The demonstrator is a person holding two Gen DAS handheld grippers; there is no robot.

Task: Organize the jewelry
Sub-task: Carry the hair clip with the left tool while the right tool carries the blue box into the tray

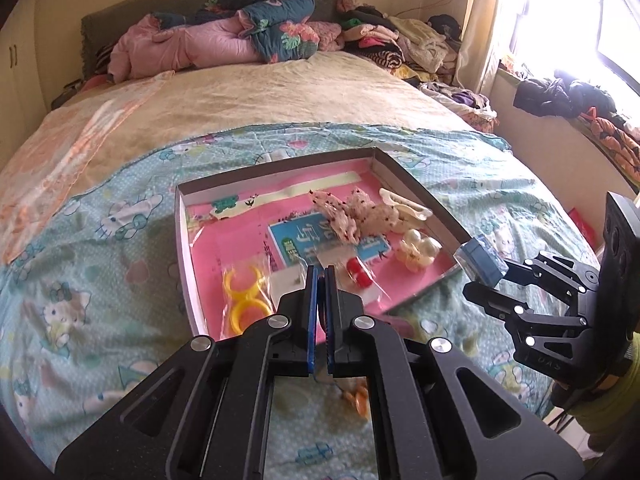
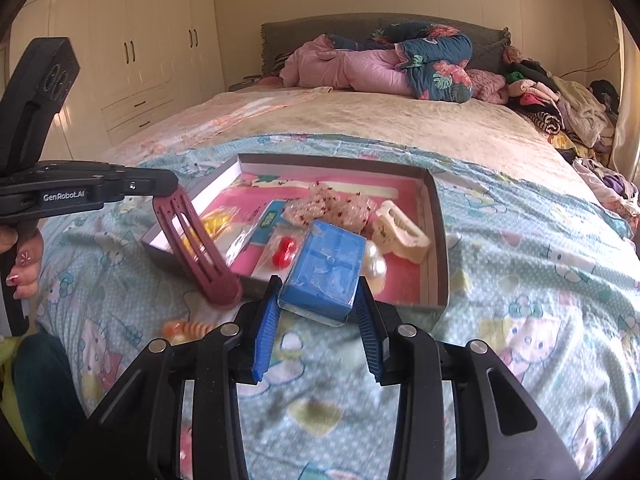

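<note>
A shallow grey tray (image 1: 182, 216) with a pink lining lies on the bedspread. It holds yellow rings (image 1: 244, 292), red beads in a bag (image 1: 358, 274), a pearl piece (image 1: 420, 250), a white claw clip (image 1: 404, 204) and a speckled scrunchie (image 1: 356, 212). My left gripper (image 1: 320, 270) hovers over the tray's near edge. It is shut on a maroon hair clip (image 2: 200, 248), which hangs down from the left gripper (image 2: 168, 188) in the right wrist view. My right gripper (image 2: 319, 280) is shut on a blue box in clear wrap (image 2: 324, 272) by the tray's near right corner.
A small orange piece (image 2: 186, 328) lies on the cartoon-print bedspread (image 2: 520, 280) in front of the tray. Folded quilts (image 1: 240, 28) and piled clothes (image 1: 400, 44) fill the head of the bed. A person's hand (image 2: 24, 268) grips the left handle.
</note>
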